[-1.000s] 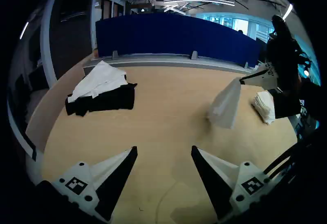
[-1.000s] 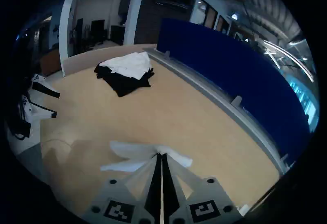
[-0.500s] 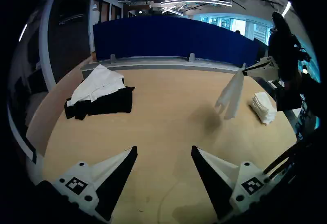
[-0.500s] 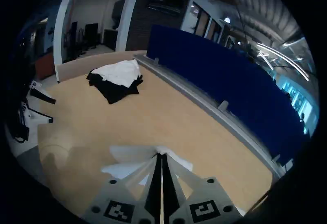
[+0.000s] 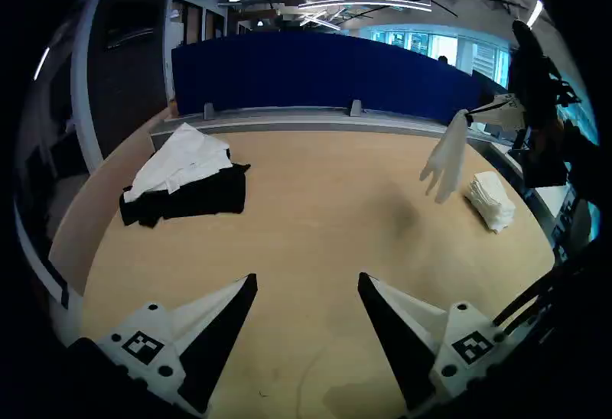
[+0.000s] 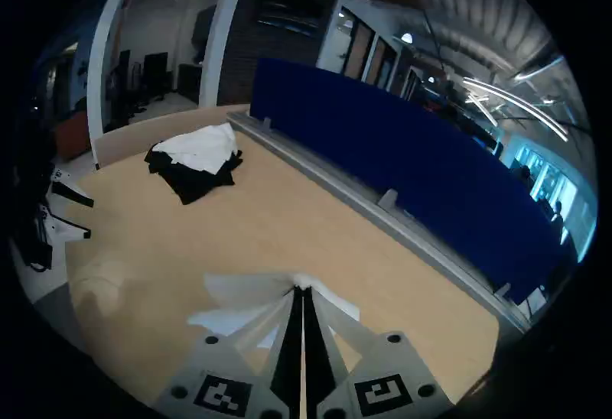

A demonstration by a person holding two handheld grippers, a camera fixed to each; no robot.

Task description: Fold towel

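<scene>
Over the counter's [image 5: 321, 212] right side, the right hand-held gripper [image 6: 303, 290] is clamped on one white towel [image 5: 447, 160], which hangs clear of the surface; the left hand-held gripper [image 5: 306, 304] sits over the near edge, fingers apart, holding nothing. Looks like the pickup step with no fold started, so next the towel probably needs laying flat mid-counter, with the left one taking a second corner. Count: one towel in hand, one folded white stack [image 5: 489, 200] by the right edge, one black-and-white pile [image 5: 183, 178] near the far-left corner.
</scene>
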